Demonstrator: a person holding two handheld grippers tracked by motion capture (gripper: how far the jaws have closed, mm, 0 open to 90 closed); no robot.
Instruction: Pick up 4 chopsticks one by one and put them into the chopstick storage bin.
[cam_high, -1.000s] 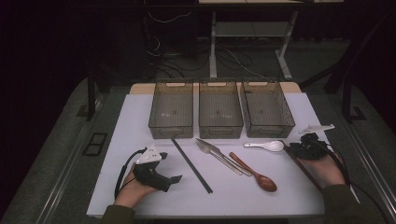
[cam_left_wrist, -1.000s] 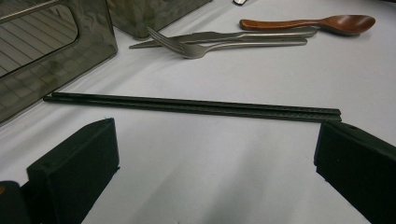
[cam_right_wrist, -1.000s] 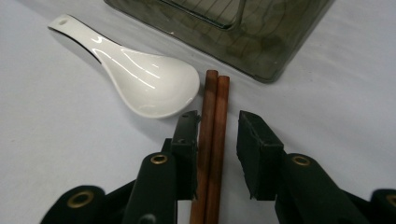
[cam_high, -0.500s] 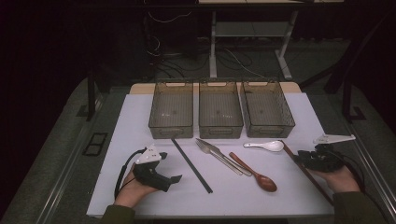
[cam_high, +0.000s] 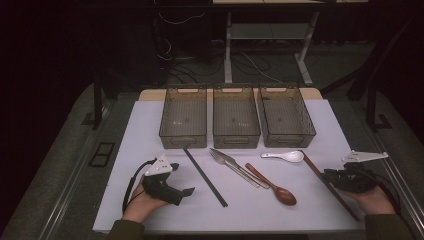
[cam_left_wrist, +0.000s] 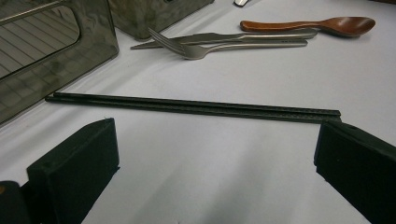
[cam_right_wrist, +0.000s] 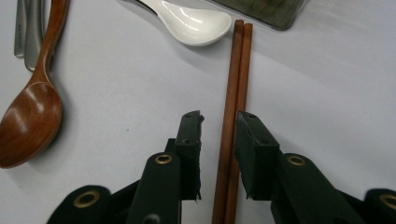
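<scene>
- The right tongs (cam_right_wrist: 218, 123) straddle the brown chopsticks (cam_right_wrist: 236, 88), one jaw on each side; the jaws have just been closing, yet a sliver of gap shows on both sides, so the pads do not press the pair.
- In the high view the right tongs (cam_high: 336, 176) sit at the counter's right edge, and the brown chopsticks (cam_high: 327, 184) run slantwise beneath them; the tongs' body covers the middle of the pair.
- Just past the chopstick tips lies a white spoon (cam_right_wrist: 187, 18), its handle cut off by the frame edge; to the jaws' left rests a wooden spoon (cam_right_wrist: 30, 107).
- The left tongs (cam_left_wrist: 212, 154) stand wide open, holding nothing; black chopsticks (cam_left_wrist: 196, 107) lie crosswise just ahead of the jaws, their far end meeting the right jaw's edge in the picture, where contact cannot be judged.
- Beyond them lie a fork (cam_left_wrist: 187, 46) and a knife (cam_left_wrist: 243, 35) side by side, then three grey bins (cam_high: 236, 117).
- Compared with a second ago, the right hand has shifted outward toward the counter's edge (cam_high: 345, 125); the left tongs (cam_high: 186, 191) have kept their place.
</scene>
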